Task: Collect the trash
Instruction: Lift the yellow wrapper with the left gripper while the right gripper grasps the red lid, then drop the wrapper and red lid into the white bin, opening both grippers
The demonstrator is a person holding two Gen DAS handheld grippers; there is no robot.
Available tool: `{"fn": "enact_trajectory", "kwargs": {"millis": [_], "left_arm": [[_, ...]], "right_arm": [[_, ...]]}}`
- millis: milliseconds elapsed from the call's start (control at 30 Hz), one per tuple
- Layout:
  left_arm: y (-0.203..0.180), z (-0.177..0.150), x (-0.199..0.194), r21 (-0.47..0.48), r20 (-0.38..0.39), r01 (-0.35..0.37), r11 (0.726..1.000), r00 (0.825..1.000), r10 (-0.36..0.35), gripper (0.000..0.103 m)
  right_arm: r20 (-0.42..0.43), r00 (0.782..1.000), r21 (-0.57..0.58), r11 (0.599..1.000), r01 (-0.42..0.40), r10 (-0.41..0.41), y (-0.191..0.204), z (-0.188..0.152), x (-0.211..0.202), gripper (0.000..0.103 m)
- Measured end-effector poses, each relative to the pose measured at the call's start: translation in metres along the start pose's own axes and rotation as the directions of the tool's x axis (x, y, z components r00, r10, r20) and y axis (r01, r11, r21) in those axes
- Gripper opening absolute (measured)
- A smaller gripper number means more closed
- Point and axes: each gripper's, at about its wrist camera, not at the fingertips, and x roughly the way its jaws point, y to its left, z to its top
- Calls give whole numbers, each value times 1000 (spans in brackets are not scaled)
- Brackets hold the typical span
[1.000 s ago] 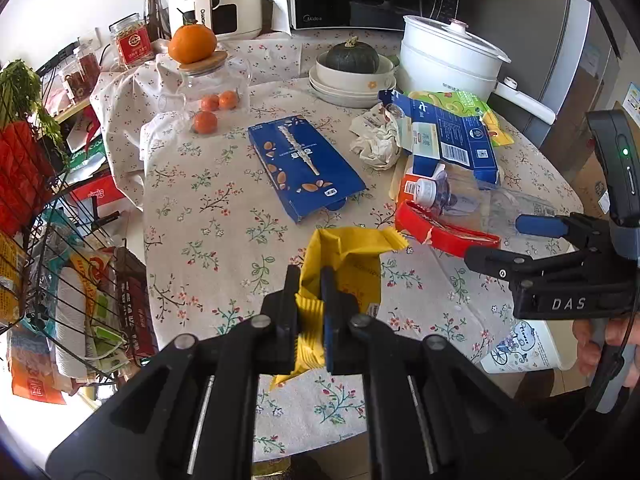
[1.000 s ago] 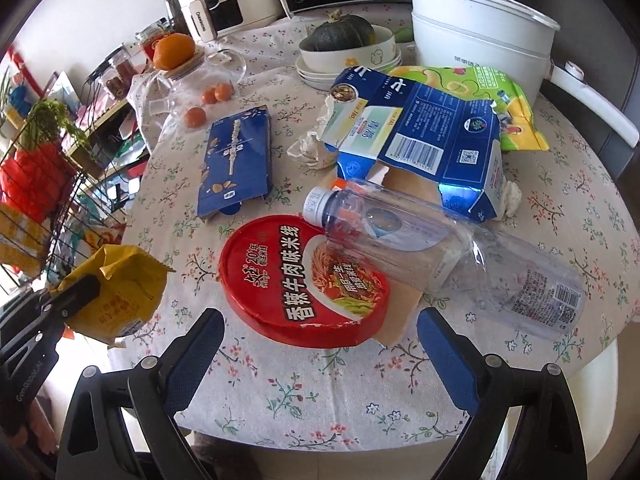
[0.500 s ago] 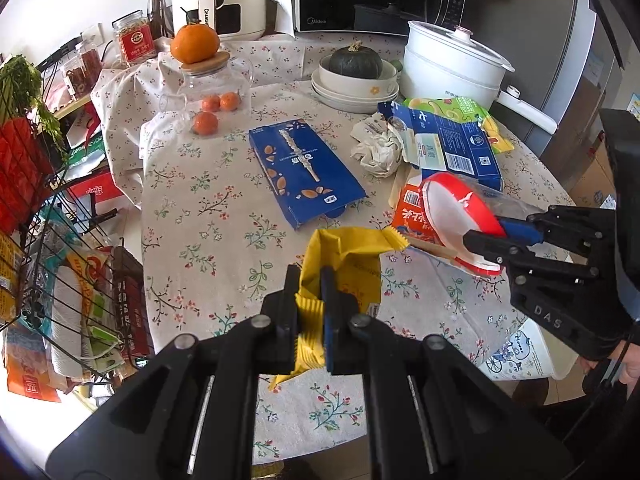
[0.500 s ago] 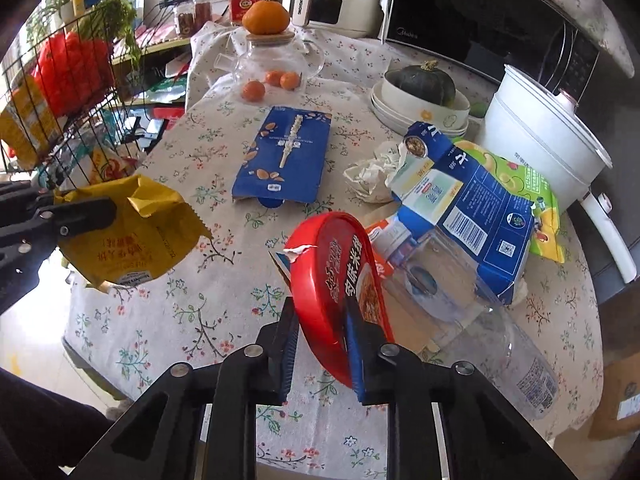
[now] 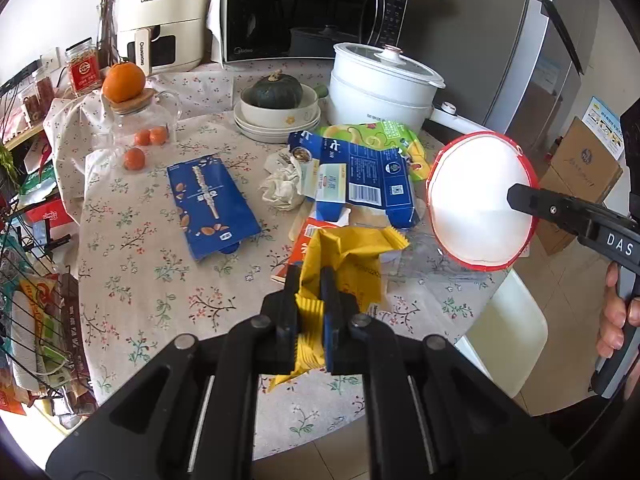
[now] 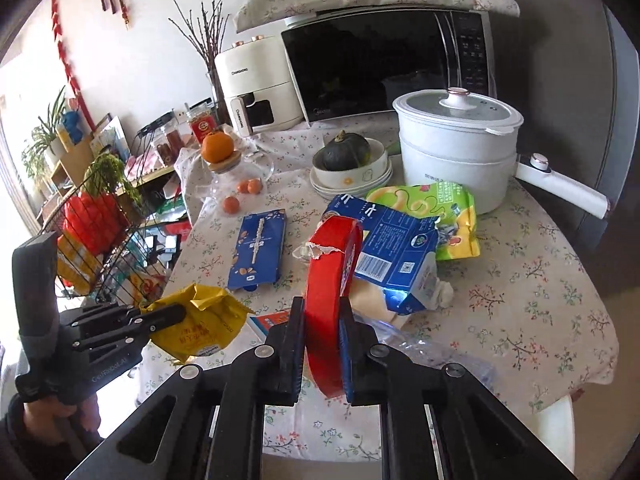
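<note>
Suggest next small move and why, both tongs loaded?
Probably carry both off the table toward a bin; none is in view. Left tongs are shut on the yellow wrapper, right tongs on the red lid, both lifted.

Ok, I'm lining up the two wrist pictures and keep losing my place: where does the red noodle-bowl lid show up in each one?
Left wrist view: the red noodle-bowl lid is at the right, held up above the table edge with its white underside to the camera, in the right gripper.
Right wrist view: lower centre, edge-on, clamped between the jaws.
Shared landmark: the white pot behind it.
</note>
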Motion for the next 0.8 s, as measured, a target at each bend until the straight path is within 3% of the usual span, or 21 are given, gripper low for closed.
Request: {"fn": "enact_trajectory", "kwargs": {"millis": [167, 400, 633, 800], "left_arm": [[-48, 3, 7, 66, -6, 74, 995, 997, -74, 10], [-126, -7, 23, 171, -62, 192, 966, 981, -184, 10], [-195, -30, 43, 278, -138, 271, 921, 961, -242, 10], [-234, -48, 62, 344, -184, 296, 891, 952, -245, 11]], "right_arm": [[13, 996, 67, 994, 82, -83, -51, -16, -41, 15], [-95, 978, 228, 952, 205, -187, -134, -65, -78, 15], [-187, 954, 316, 905, 284, -234, -195, -120, -99, 15], [-232, 942, 365, 876, 317, -244, -227, -151, -109, 15]]}}
